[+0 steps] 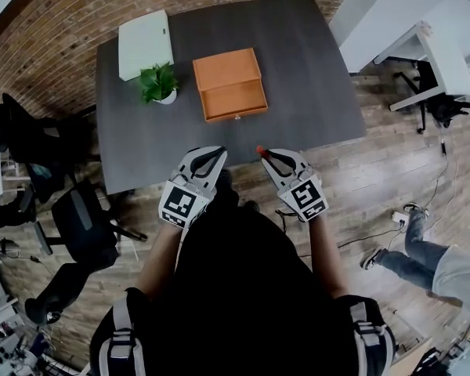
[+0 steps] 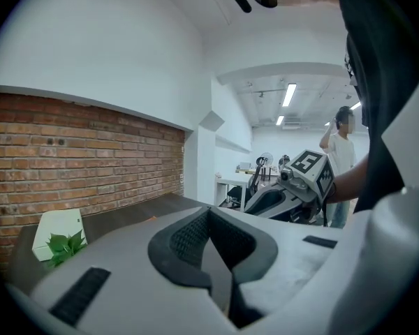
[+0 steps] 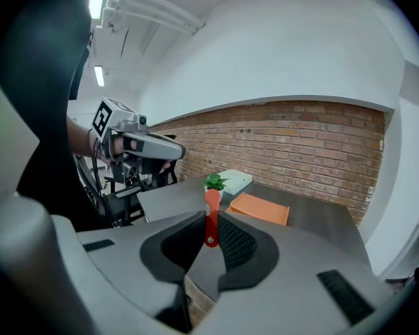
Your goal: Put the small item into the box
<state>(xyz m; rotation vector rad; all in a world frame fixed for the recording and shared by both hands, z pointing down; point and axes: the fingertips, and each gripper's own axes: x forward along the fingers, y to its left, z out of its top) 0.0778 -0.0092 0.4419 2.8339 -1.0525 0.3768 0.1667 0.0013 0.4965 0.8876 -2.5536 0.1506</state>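
And here the right tool (image 1: 265, 156) is gripping the small red item (image 3: 211, 213), with both pads pressing on its lower end and the thin red strip standing upright between them, its rounded top poking out past the tips. From the head view, that red item is hanging about over the near edge of the dark bench (image 1: 305, 69), well apart from the orange box (image 1: 235, 100). The box is sitting mid-bench and lying open, its inside facing up and looking bare. The left tool (image 1: 216, 157) is hovering alongside at the same height, just left of its partner, and its own view is showing the pads closed together with nothing between them. Beyond the box, a little potted plant (image 1: 160, 82) is standing just to its left, and a white box (image 1: 144, 44) is resting near the far left corner, close to the plant. Both tools are pointing toward the bench, with their marker cubes facing up at the head camera. Off to the right, on the wooden floor (image 1: 392, 171), another person (image 1: 427, 261) in jeans is showing at the edge of the head view.
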